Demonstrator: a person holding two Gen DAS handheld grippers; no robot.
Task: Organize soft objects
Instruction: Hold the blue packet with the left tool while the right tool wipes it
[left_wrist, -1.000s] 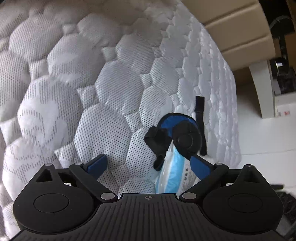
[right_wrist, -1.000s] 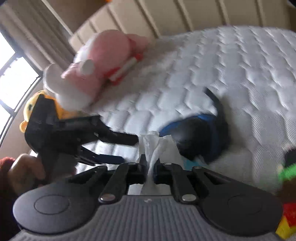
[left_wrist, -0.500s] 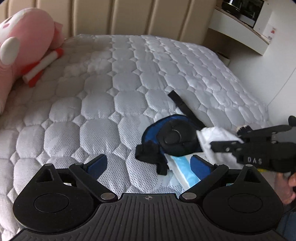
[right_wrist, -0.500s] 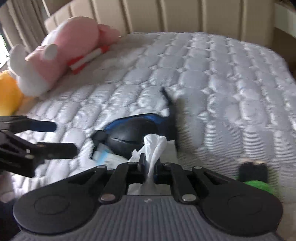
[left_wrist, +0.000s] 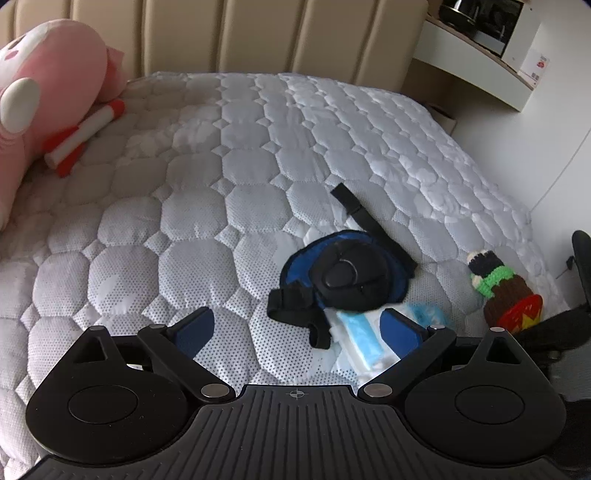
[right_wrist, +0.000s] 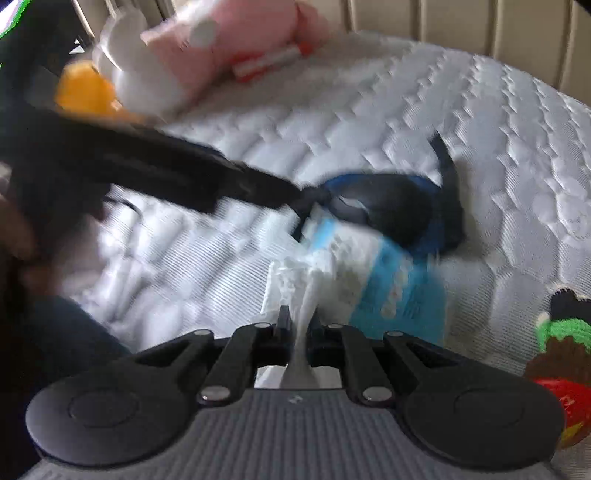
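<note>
1. Right gripper (right_wrist: 298, 325): jaws closed almost fully, pinching a tuft of white tissue (right_wrist: 303, 280). The tissue runs straight ahead from the fingertips into the blue-and-white tissue packet (right_wrist: 391, 288). This view is blurred by motion, so the exact edge of the grip cannot be read.

2. Left gripper (left_wrist: 295, 328): jaws spread wide, nothing between them. Its right blue pad (left_wrist: 400, 330) stands just beside the near end of the tissue packet (left_wrist: 360, 341); whether they touch cannot be told.

3. Landmark: the blue-and-black padded guard (left_wrist: 347, 275) on the quilted mattress (left_wrist: 207, 206). The tissue packet lies on its near side, its far end tucked under the guard's edge. The packet's long axis runs roughly from the grippers toward the guard.

4. The guard's black strap (left_wrist: 358, 210) trails from its far side, diagonally away.

5. A knitted doll (left_wrist: 498, 291) lies right of the guard, well apart, near the mattress edge.

6. A pink plush toy (left_wrist: 48, 96) lies far left of the guard, against the headboard (left_wrist: 277, 37).

7. Judgement: the right hand is nearer and already engaged; the packet lies dead ahead of it. Pulling on the tissue alone may draw out a sheet without freeing the packet from under the guard.
</note>
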